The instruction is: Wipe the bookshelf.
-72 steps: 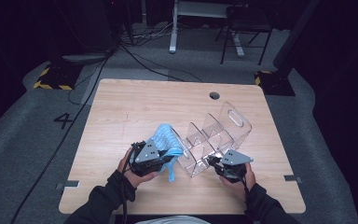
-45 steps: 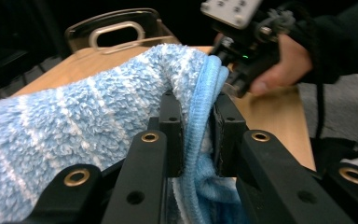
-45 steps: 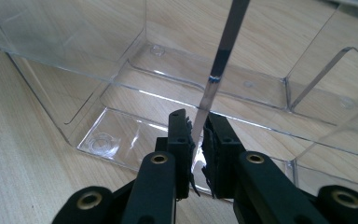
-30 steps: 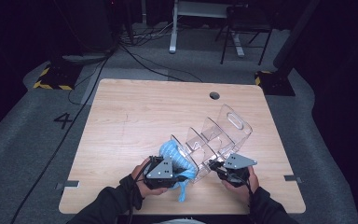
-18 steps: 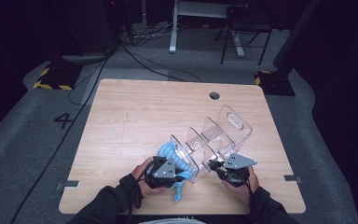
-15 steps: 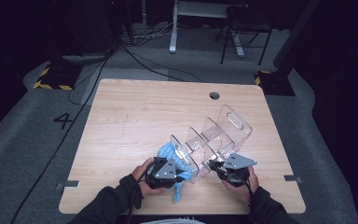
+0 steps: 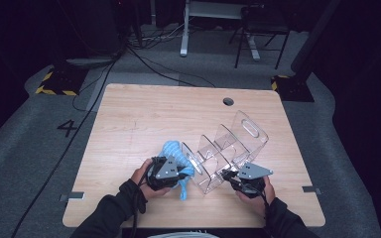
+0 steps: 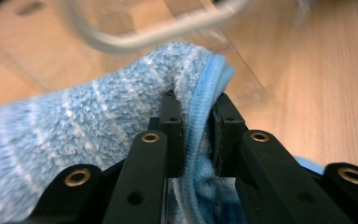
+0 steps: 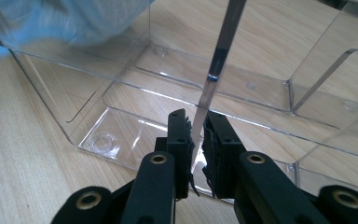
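A clear plastic organizer (image 7: pixel 225 148) with several compartments lies tilted on the wooden table (image 7: pixel 144 119). My right gripper (image 7: pixel 229 177) is shut on the edge of one of its walls; in the right gripper view the thin clear wall (image 9: pixel 213 70) runs between the jaws of the right gripper (image 9: pixel 196 126). My left gripper (image 7: pixel 182 173) is shut on a fluffy light-blue striped sock (image 7: pixel 174 153), right beside the organizer's near-left end. In the left gripper view the sock (image 8: pixel 84 121) has its folded cuff pinched in the left gripper (image 8: pixel 198 116), and a clear rim (image 8: pixel 168 28) of the organizer is just beyond.
The table has a round cable hole (image 7: pixel 228 101) at its far right. Cables (image 7: pixel 144 59) run across the grey floor behind it, and a desk frame (image 7: pixel 213 25) and a chair stand farther back. The table's left and far parts are bare wood.
My left gripper has carried the sock to the right, up against the organizer's near-left end. The right gripper and the organizer have held still over the last second.
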### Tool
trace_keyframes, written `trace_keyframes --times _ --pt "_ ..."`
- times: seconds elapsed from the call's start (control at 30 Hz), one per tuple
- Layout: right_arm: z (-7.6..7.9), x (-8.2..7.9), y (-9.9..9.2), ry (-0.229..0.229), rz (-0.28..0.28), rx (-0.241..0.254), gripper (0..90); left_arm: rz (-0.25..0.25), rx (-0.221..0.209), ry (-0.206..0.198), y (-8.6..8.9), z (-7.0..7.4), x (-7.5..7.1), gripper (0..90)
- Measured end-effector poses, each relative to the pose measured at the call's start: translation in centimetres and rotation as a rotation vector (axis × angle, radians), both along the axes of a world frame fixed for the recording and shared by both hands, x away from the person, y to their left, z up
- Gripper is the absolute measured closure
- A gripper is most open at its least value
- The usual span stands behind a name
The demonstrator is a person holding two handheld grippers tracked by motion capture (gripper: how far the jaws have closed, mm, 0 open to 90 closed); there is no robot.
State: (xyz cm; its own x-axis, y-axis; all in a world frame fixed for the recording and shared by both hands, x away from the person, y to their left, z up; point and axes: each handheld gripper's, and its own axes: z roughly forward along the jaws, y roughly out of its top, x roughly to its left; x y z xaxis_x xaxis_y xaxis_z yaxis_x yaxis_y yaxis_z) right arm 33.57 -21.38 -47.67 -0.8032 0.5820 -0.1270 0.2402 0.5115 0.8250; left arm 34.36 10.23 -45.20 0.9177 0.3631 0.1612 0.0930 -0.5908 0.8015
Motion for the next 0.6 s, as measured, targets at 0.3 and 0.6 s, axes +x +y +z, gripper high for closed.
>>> trace_keyframes --times 0.3,0.6 --pt "0.0 0.0 0.0 0.001 -0.004 0.000 81.5 0.049 -0.113 -0.066 0.5 2.4 -0.1 78.0" --pt "0.0 0.0 0.0 0.002 -0.009 0.000 81.5 0.042 -0.183 -0.127 0.0 4.0 -1.3 77.8"
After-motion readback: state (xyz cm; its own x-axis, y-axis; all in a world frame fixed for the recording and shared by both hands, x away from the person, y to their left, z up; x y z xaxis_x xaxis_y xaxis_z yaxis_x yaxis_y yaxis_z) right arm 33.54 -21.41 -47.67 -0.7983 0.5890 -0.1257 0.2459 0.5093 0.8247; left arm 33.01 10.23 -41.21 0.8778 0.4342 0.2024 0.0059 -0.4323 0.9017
